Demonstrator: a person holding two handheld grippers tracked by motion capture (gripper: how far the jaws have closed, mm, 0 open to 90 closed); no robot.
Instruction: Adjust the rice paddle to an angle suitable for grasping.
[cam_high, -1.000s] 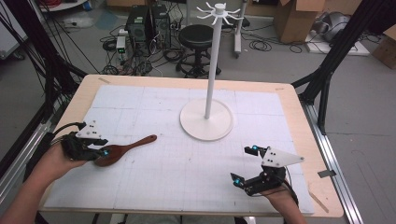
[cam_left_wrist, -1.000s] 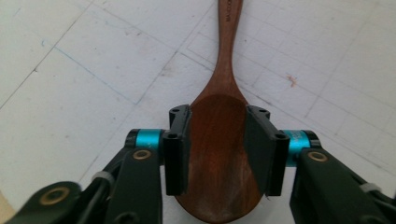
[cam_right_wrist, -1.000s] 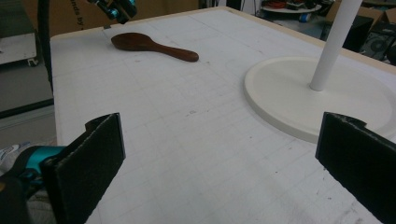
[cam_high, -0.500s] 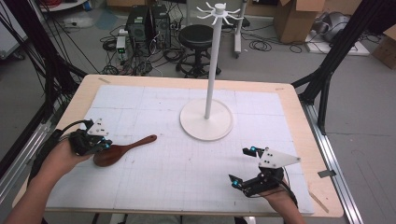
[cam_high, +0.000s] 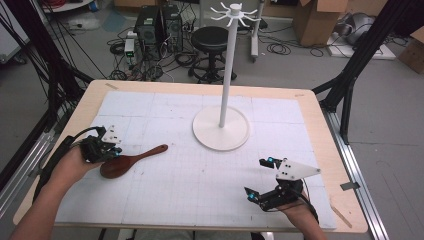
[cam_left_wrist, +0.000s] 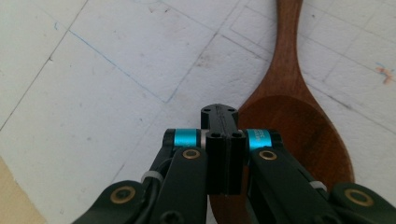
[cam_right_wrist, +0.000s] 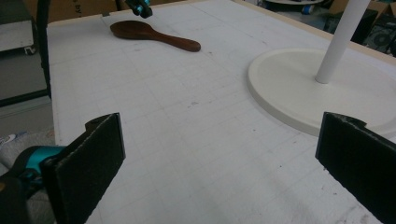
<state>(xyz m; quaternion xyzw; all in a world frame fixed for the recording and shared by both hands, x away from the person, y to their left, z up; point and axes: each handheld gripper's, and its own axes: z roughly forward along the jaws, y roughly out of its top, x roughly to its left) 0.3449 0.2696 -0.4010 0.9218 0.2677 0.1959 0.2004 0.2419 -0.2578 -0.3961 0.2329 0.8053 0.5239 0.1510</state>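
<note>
Left tool (cam_left_wrist: 219, 140) of mine has its jaws pressed together with nothing between them; they have just been closing, and the tips sit at the rim of the spoon (cam_left_wrist: 299, 126) bowl, on its left edge in the left gripper view. Whether the tips actually touch the wood I cannot tell. From above, that tool (cam_high: 107, 150) lies at the left side of the worktop (cam_high: 90, 105), my hand behind it, with the spoon (cam_high: 131, 161) just beside it: bowl toward my hand, handle pointing away to the right and a little back toward the stand. The spoon lies flat on the white gridded mat (cam_high: 200, 190), bowl facing up.

My right tool (cam_right_wrist: 224, 158) stands wide, both black pads far apart with only bare mat between them. In the high view it (cam_high: 270, 180) hovers near the front right of the worktop, well apart from the spoon. Looking along its jaws, I see the spoon (cam_right_wrist: 154, 35) far off across the mat, with the left tool (cam_right_wrist: 140, 9) at its bowl end.

Between the two tools, farther back, the white stand (cam_high: 221, 127) rests on its round base near the middle of the mat, its pole upright and a ring of hooks at the top. The base (cam_right_wrist: 303, 88) lies ahead and to the right of my right tool, apart from it.
</note>
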